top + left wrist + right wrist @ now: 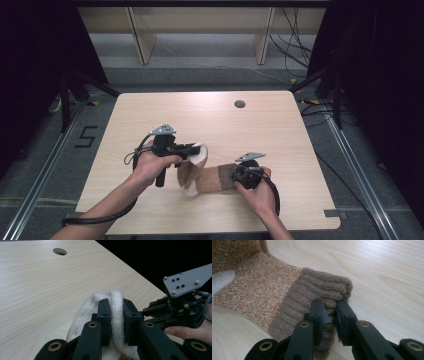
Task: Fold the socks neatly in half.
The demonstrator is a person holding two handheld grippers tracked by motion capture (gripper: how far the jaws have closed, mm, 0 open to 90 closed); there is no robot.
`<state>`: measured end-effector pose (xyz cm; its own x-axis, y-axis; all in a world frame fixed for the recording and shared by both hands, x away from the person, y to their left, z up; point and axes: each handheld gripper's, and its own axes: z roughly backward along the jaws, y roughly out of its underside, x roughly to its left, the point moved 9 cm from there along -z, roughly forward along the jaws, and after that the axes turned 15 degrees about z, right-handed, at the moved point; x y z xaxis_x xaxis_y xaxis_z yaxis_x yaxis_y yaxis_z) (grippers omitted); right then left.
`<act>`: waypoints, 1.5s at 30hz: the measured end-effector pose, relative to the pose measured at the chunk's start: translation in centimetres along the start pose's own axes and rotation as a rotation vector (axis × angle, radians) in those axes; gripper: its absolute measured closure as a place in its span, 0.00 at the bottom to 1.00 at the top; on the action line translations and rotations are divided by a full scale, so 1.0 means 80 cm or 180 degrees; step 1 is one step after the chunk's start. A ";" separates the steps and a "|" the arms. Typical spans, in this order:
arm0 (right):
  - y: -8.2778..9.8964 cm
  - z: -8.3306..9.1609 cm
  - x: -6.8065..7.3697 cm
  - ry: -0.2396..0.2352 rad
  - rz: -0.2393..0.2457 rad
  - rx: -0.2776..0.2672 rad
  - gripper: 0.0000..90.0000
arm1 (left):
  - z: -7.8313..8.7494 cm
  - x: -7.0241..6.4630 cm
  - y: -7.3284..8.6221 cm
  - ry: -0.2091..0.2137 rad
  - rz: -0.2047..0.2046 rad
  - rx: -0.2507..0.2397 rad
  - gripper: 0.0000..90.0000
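Here, on the near half of the pale wooden table [150, 115], a knitted sock [207, 177] lies stretched between two hand-held grippers. At the left, the left gripper [197, 150] has its two black jaws clamped on the sock's cream-white toe end [113, 302]; in the left gripper view the soft white knit bulges up between the pads and spills out on both sides of them, lifted a little off the wood. From there the sock bends down and runs to the right: a cream patch at the fold, then a speckled stretch of orange-brown and white yarn [259, 295], then a ribbed cuff [322, 287] in plain dull brown. The middle of the sock rests flat on the table. At the right, the right gripper [239, 175] is closed on the edge of that ribbed cuff, the thick knit pinched between its pads, as the right gripper view shows close up. A round hole [240, 104] sits in the table's far side, well apart from the sock
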<state>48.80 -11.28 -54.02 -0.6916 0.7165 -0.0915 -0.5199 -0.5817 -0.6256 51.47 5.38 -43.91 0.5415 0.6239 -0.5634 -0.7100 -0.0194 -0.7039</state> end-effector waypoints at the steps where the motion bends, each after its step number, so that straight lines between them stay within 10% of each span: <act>1: 0.000 0.000 0.000 0.0009 0.0007 0.0001 0.86 | -0.001 0.000 0.000 0.0000 -0.0013 -0.0004 0.87; 45: 0.000 0.003 -0.001 -0.0095 -0.0081 -0.0056 0.80 | -0.076 -0.016 0.040 -0.0219 -0.0327 0.0302 0.86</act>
<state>48.75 -11.43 -53.85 -0.6930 0.7190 -0.0522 -0.5288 -0.5562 -0.6411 51.22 -0.22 -48.10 0.5838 0.6709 -0.4572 -0.6935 0.1194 -0.7105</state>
